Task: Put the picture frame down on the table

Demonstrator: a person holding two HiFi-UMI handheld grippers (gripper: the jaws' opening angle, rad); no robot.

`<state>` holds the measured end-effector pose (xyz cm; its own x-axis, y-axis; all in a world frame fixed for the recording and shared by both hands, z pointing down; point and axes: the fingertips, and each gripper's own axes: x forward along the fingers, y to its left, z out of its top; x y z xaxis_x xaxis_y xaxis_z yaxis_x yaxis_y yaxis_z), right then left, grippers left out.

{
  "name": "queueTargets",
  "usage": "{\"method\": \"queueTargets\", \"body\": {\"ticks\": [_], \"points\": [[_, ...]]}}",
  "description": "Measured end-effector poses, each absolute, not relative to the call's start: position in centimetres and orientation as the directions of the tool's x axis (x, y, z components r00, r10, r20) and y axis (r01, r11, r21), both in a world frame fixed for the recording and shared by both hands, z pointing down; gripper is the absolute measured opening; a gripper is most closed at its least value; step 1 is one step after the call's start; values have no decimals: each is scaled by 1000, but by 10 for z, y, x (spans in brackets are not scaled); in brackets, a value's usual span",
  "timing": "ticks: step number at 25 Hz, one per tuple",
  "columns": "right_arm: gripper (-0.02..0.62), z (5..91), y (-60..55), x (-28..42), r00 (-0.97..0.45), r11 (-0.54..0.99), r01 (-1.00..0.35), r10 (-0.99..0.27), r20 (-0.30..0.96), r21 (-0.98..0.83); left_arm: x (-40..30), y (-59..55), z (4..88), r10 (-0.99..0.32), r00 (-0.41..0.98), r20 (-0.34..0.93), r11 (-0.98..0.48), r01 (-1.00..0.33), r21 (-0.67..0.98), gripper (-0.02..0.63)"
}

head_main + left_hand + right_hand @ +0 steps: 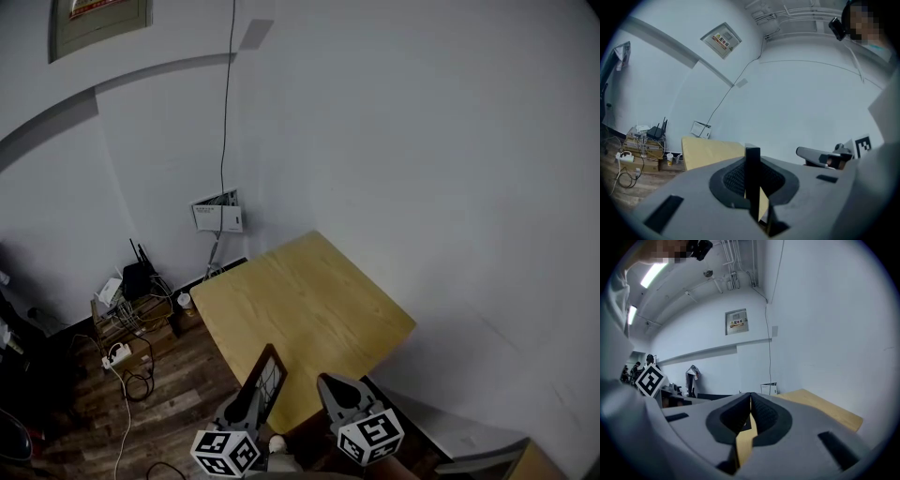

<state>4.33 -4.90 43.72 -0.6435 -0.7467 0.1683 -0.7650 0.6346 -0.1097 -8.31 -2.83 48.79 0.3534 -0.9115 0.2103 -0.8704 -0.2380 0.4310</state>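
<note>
My left gripper (251, 394) is clenched on one edge of the dark, thin-railed picture frame (269, 370). The frame stands upright in the air at the near edge of the pale wooden table (319, 281). Just beside it, my right gripper (330, 384) is closed on nothing. Pinched by a single rail, the frame could pivot in the pads, or catch the table's lip and topple floorward.
</note>
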Motion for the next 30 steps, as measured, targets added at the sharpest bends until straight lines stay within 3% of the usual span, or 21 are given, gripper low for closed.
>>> {"method": "queueTargets", "body": {"ticks": [30], "points": [[0,478,-174,6,-566,556,-823,-786,249,-117,-105,-177,538,-831,485,271,-315,-813,490,28]]}}
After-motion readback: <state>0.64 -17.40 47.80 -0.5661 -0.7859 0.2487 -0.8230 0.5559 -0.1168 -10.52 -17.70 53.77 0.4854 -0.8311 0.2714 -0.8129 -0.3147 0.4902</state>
